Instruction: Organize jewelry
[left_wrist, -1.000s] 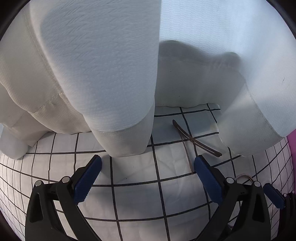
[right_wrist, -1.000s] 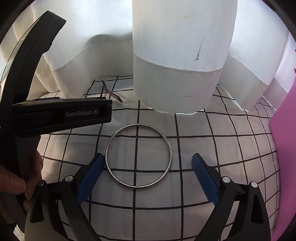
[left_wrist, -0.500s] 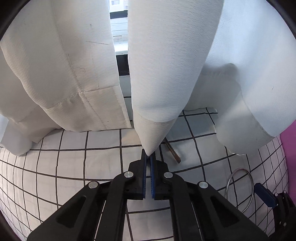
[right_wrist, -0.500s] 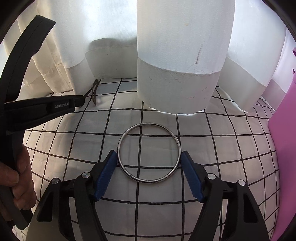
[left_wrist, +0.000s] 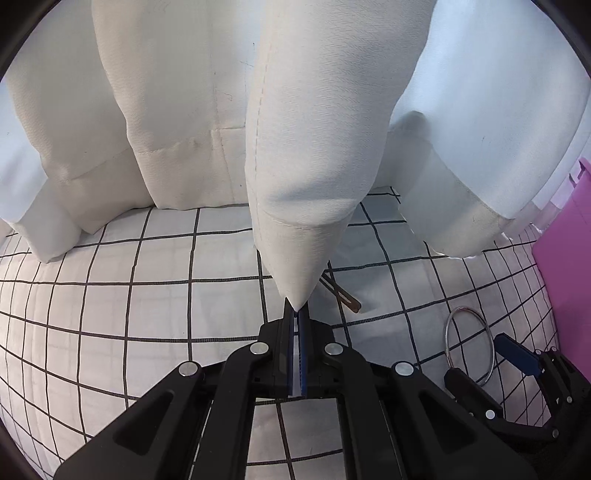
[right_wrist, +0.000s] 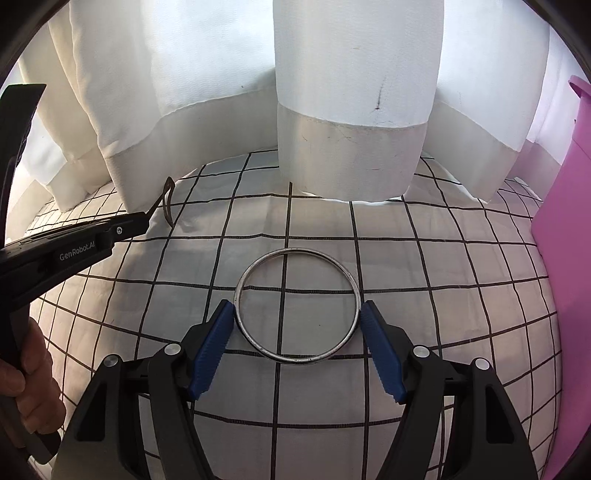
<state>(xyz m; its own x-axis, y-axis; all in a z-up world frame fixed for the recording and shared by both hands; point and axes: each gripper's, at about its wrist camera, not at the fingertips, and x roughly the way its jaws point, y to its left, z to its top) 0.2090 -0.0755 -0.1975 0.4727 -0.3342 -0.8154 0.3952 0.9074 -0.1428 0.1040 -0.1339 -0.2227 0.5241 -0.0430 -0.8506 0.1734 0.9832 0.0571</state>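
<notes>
A silver bangle (right_wrist: 297, 305) lies flat on the white checked cloth (right_wrist: 424, 280). My right gripper (right_wrist: 297, 334) is open, with a blue pad on each side of the bangle's near half, close to its rim. The bangle also shows in the left wrist view (left_wrist: 468, 341). My left gripper (left_wrist: 295, 314) is shut on the bottom edge of the white curtain (left_wrist: 306, 206) and pulls it into a point. A thin brown cord (left_wrist: 341, 293) lies on the cloth just right of it, and shows in the right wrist view (right_wrist: 168, 201).
White curtain folds (right_wrist: 354, 110) hang along the back of the cloth. A pink box (right_wrist: 561, 236) stands at the right edge, also in the left wrist view (left_wrist: 565, 258). My left gripper's body (right_wrist: 74, 247) crosses the left side of the right wrist view.
My left gripper closed on the curtain hem and drew it toward me. My right gripper moved forward and narrowed around the bangle.
</notes>
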